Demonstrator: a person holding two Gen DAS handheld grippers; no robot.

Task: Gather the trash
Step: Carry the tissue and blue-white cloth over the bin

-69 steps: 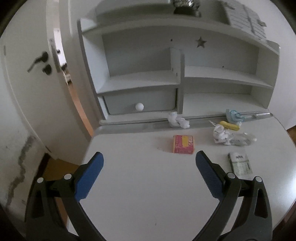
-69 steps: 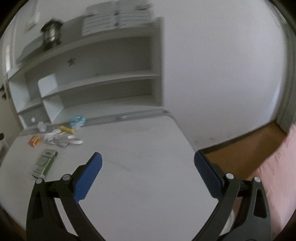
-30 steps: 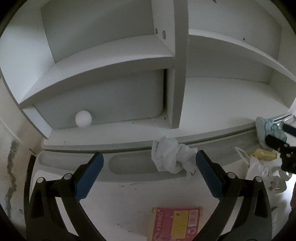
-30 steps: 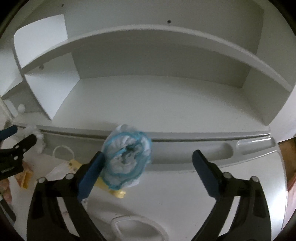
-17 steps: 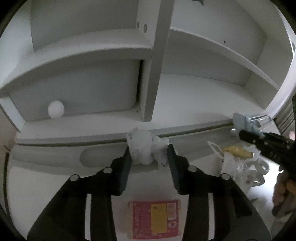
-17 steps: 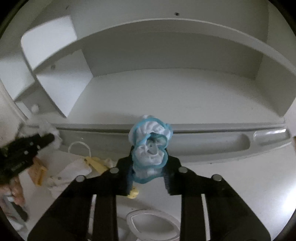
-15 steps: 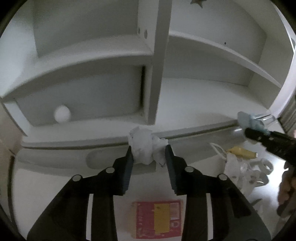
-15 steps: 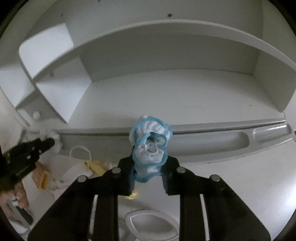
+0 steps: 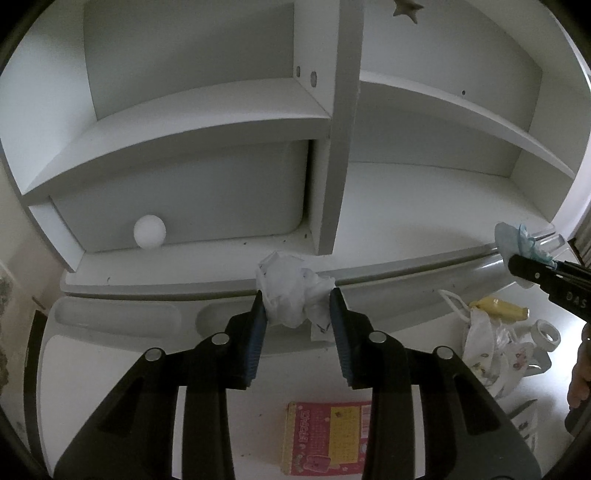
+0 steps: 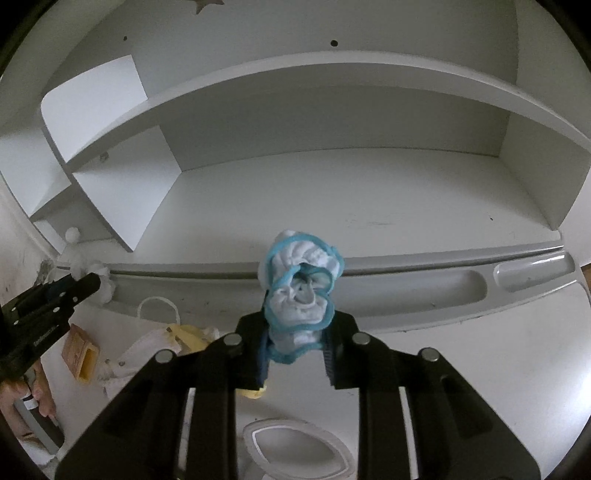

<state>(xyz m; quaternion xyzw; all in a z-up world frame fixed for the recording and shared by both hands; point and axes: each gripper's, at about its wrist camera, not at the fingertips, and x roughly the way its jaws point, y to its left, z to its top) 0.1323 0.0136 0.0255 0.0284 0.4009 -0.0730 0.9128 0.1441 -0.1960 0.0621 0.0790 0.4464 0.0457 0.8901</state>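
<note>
Here, two grippers — left gripper [image 9: 297, 306] on tissue wad [image 9: 291, 293] (right gripper [image 10: 295, 345] on wipe [image 10: 299, 295])

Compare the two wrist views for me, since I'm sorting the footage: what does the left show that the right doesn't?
Only the left view shows the red and yellow box's printed top and the star cut-out close up. Only the right shows the white oval ring. Both show the left hand-held gripper shut on crumpled white paper and the right hand-held gripper on a blue-edged wad.
</note>
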